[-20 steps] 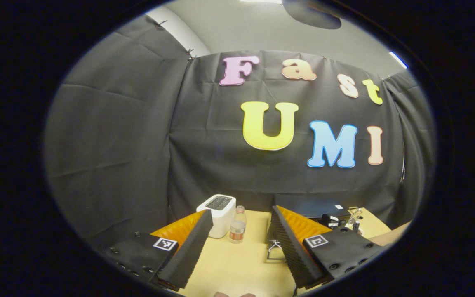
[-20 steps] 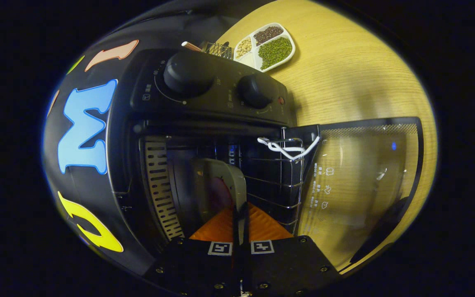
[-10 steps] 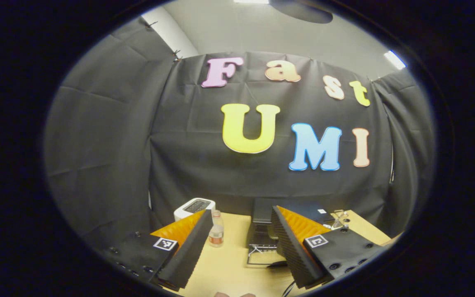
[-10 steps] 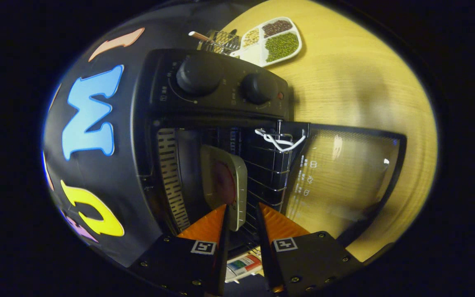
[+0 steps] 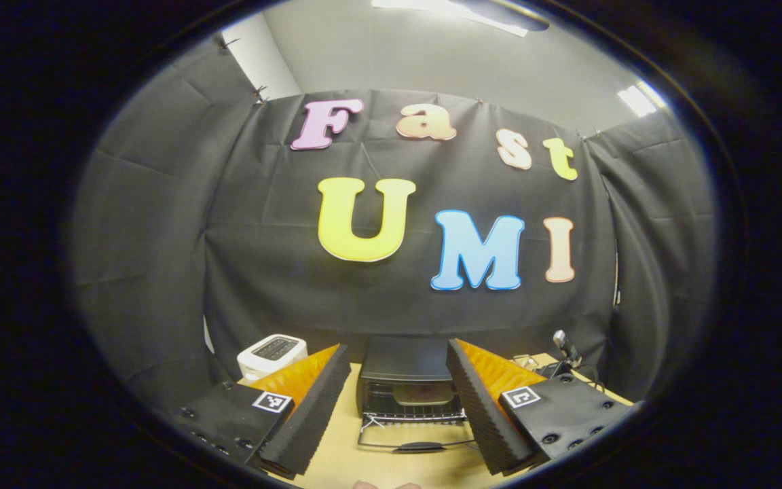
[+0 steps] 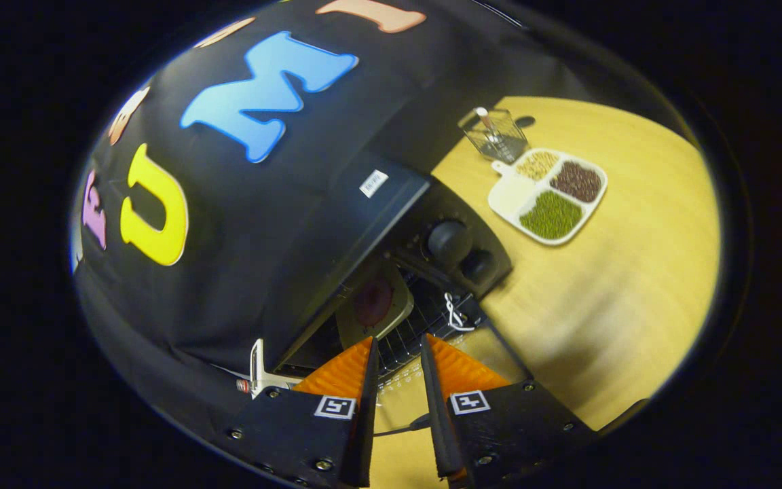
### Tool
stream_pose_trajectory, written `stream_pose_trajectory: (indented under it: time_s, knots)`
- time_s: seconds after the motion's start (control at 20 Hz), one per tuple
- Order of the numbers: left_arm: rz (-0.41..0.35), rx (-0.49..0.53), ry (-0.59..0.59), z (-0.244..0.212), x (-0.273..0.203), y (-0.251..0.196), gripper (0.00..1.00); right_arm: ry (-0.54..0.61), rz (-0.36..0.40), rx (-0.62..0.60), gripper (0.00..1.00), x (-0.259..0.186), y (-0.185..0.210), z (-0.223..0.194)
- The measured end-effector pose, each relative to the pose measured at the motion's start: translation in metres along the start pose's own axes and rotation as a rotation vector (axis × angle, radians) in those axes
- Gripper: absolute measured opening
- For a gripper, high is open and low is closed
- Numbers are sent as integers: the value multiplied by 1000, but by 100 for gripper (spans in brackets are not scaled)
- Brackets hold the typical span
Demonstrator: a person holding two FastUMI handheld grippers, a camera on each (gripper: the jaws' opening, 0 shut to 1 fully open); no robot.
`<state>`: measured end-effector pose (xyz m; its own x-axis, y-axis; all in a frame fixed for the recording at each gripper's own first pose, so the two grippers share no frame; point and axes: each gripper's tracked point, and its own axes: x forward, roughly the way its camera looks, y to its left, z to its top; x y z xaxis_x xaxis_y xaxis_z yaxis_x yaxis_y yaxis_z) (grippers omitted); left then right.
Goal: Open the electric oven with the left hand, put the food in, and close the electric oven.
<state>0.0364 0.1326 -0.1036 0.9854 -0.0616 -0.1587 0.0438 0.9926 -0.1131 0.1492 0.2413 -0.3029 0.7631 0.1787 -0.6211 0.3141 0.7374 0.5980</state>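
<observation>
The table point(image 6: 608, 285) fills the right of the right gripper view; the oven point(image 6: 391, 224) sits at centre frame there, its door point(image 6: 432, 387) dropped open toward me, and in the left gripper view the oven point(image 5: 408, 370) stands low at centre between my fingers; the plate of food point(image 6: 374, 305) rests on the rack inside; a white divided dish point(image 6: 547, 193) of beans lies upper right; a toaster point(image 5: 271, 350) sits lower left; my left gripper point(image 5: 394, 407) has its jaws spread wide, holding nothing; my right gripper point(image 6: 396, 401) has its jaws slightly parted, empty.
</observation>
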Motion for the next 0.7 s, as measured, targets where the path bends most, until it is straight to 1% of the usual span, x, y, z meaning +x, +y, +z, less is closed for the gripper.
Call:
stream_pose_trajectory:
  time_s: [0.1,0.15,0.2,0.45,0.5,0.55,0.7]
  knots:
    - [-1,-10,21,-4,4,-9,100,-46,33,-147,36,-19,1,23]
    - [-10,-19,30,-6,6,-14,100,-84,58,-208,36,-41,9,36]
    - [-15,-25,34,-5,9,-20,100,-122,72,-266,36,-49,8,45]
    - [-46,9,19,6,19,-41,100,-380,142,-550,36,-142,32,112]
    - [-53,12,15,8,20,-45,96,-424,155,-589,36,-162,39,120]
    - [-62,11,13,12,21,-50,100,-463,165,-613,36,-180,44,128]
    - [-81,7,-18,27,22,-64,100,-548,186,-637,36,-231,60,146]
